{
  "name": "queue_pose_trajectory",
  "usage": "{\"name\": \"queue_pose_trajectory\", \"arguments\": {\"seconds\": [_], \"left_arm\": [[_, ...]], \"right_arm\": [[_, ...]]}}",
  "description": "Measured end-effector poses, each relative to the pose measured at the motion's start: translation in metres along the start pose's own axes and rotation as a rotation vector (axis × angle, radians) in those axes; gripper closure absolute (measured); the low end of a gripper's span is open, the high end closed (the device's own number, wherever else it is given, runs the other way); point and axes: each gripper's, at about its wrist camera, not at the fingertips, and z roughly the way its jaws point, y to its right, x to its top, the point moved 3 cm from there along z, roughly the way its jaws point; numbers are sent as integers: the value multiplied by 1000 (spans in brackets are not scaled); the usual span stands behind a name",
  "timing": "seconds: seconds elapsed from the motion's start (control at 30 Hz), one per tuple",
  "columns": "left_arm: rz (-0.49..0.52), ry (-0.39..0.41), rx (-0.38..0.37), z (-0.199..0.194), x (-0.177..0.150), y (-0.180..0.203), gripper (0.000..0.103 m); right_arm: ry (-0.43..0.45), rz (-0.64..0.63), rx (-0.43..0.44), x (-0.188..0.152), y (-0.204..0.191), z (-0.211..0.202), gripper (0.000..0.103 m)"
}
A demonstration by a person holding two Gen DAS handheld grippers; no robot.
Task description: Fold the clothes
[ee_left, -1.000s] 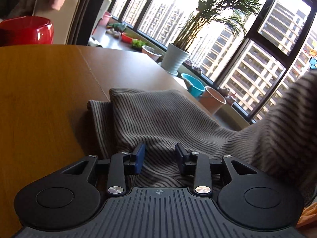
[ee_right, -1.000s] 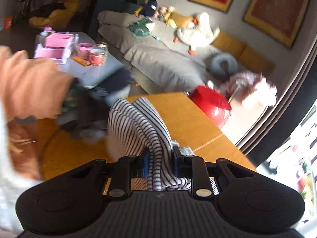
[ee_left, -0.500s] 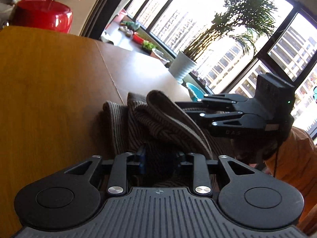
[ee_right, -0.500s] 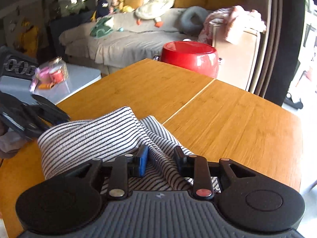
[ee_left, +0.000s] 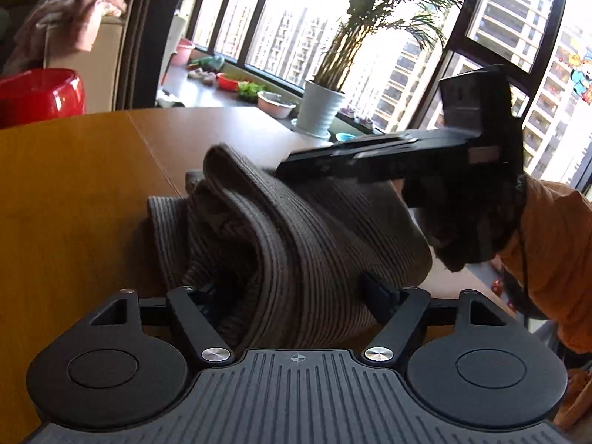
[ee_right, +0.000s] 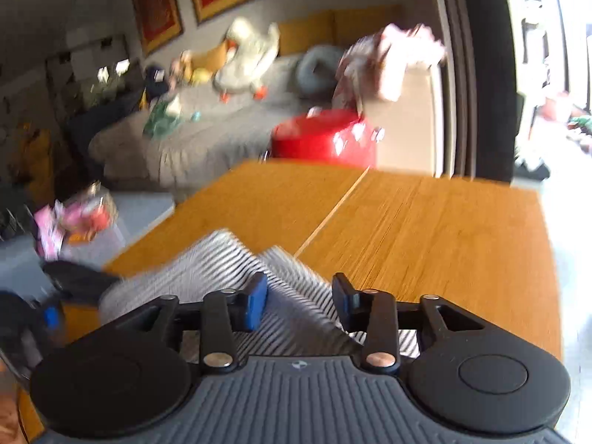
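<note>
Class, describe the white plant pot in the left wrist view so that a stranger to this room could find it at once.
Start at the big window beyond the wooden table. On its sill, among low bowls, stands the white plant pot, upright and tapering downward. It alone is tall and white and holds a feathery, palm-like green plant; the neighbours are shallow red, silver and blue dishes.

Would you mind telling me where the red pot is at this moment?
The red pot sits just beyond the far edge of the wooden table, centre of the right wrist view, before the sofa; the left wrist view shows it far left.

Backlit window glare, motion blur
</note>
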Motion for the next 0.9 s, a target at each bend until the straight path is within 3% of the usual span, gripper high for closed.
{"name": "queue_pose_trajectory", "arguments": {"seconds": [0.07,0.1,0.23,0.3,0.33,0.43,0.63,0.7,0.8,0.83,0.9], "left_arm": [[-28,11,-16,0,-3,-1,37],[-38,16,-19,0,-5,-2,38],[-93,29,-45,0,-12,-7,39],[-144,31,-60,1,-12,-10,42],[-161,27,-63,0,-13,-9,43],[-172,-7,-88,-10,-12,0,54],[-226,-48,-257,-21,0,14,65],[-233,-40,-215,-18,5,8,66],[-249,-29,-69,-11,8,-11,65],[-266,-10,-52,-14,10,-16,63],[-302,32,-27,-21,14,-26,58]], "right_arm": [[30,17,-14,-11,-1,-15,36],[46,26,-21,-17,-1,-22,31],[106,61,-49,-39,-3,-51,27],[135,85,-54,-50,-4,-64,36],[142,120,-25,-55,-6,-63,59],[149,131,52,-52,-18,-75,84],[219,115,211,7,-23,-102,84],[202,121,150,25,0,-75,84],[76,129,-78,22,33,-11,84],[48,142,-127,13,41,4,83],[68,201,-131,-4,50,12,81]]}}
